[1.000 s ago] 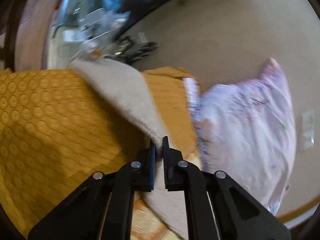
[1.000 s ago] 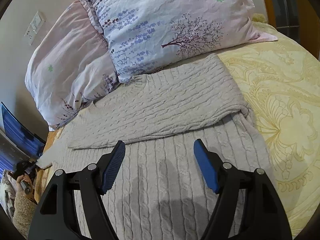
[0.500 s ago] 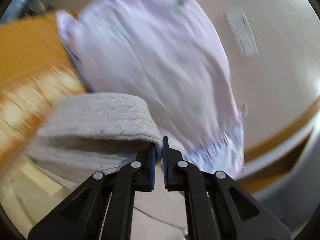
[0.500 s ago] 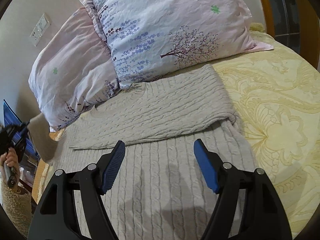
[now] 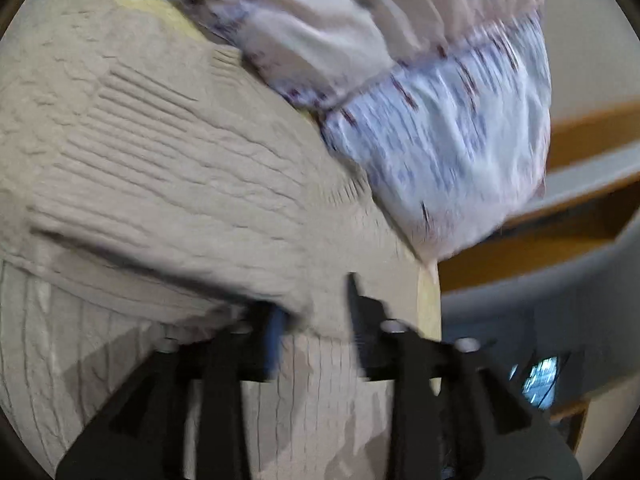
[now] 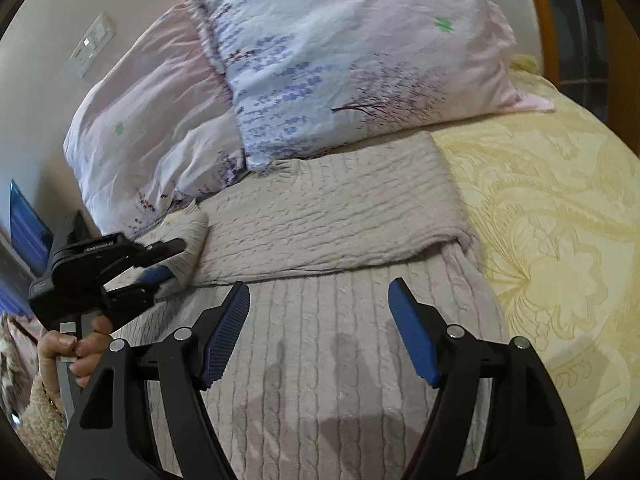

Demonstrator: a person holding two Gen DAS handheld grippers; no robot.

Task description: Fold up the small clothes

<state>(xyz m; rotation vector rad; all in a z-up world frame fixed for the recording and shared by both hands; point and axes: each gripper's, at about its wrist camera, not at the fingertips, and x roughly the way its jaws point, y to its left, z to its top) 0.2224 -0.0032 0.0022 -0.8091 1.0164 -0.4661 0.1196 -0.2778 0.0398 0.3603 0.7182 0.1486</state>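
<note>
One grey cable-knit sweater (image 6: 320, 320) lying on the yellow bedspread (image 6: 560, 240), body ribs running 6 to 12 o'clock, folded sleeve (image 6: 332, 220) crossing 9 to 3, its cuff sitting between the left gripper (image 6: 160, 264) jaws, which have just been opening, contact blurring, right gripper (image 6: 318, 332) hovering wide and empty, pillows (image 6: 340, 60) lying at 12 o'clock.

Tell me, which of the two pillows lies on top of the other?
The bluish flowered pillow with the tree print lies on top; it overlaps the plainer pink pillow, which sits beneath it, closer to the wall.
</note>
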